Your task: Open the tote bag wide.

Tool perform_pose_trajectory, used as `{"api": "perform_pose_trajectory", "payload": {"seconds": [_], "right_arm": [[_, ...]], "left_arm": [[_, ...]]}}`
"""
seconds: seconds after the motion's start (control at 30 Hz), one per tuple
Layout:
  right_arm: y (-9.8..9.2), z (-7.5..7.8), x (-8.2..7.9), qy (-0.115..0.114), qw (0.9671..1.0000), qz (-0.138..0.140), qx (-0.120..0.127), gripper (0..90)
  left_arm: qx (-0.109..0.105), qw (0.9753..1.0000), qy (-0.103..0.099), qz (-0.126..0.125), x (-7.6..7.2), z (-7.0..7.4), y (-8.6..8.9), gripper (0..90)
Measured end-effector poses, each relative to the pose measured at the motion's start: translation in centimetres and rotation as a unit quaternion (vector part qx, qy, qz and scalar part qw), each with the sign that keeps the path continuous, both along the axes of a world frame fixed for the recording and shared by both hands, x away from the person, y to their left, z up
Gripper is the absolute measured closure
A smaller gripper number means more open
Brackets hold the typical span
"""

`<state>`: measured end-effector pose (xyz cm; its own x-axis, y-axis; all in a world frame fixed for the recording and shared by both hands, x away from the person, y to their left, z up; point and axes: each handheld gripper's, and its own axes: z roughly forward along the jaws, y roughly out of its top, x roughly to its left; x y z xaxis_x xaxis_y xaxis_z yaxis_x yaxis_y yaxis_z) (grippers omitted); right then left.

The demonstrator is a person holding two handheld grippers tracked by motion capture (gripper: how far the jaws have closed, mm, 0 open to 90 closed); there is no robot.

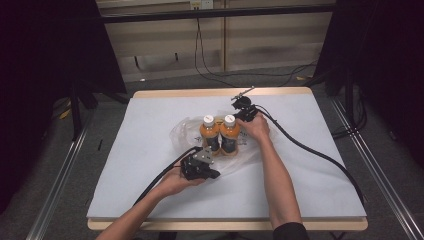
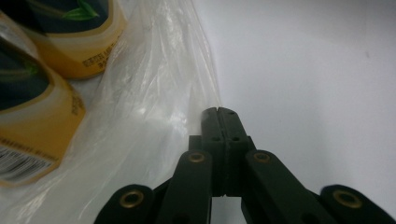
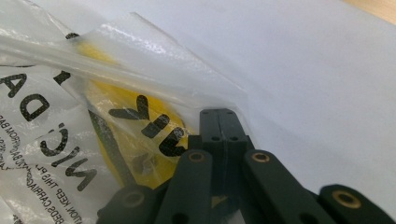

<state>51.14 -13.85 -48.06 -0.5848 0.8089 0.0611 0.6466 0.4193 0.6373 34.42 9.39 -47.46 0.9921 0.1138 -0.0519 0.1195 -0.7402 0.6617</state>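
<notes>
Bag work: we see left tool (image 2: 218,112) closed on the clear plastic bag (image 2: 154,93) edge, two orange drink bottles (image 1: 220,134) upright mid-surface, right tool (image 3: 218,113) closed on far edge. We'd lift both edges evenly.

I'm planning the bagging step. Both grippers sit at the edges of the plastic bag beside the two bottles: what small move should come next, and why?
Probably lift both edges a little. The left gripper and right gripper each seem shut on the clear bag, on opposite sides of the two orange bottles standing on it. Raising the film should bring it up around them.
</notes>
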Motion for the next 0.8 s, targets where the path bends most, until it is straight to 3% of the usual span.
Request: {"api": "perform_pose_trajectory", "payload": {"seconds": [0.23,0.43,0.7,0.8], "right_arm": [[0.5,0.3,-1.0,0.0,0.9997,0.02,-0.011,90.0],[0.7,1.6,-2.2,-0.02,0.9993,0.032,0.008,90.0],[-0.3,3.5,-4.1,-0.05,0.997,0.049,0.034,90.0],[-0.9,3.9,-5.1,-0.062,0.9961,0.05,0.038,90.0]], "left_arm": [[-0.017,0.9995,0.019,0.016,0.7,-0.3,1.4,90.0],[-0.012,0.9994,0.021,0.024,0.4,-0.2,1.6,90.0],[-0.046,0.9986,0.022,0.015,0.0,0.3,1.2,90.0],[-0.055,0.9981,0.016,0.024,-0.1,0.4,1.3,89.2]]}}
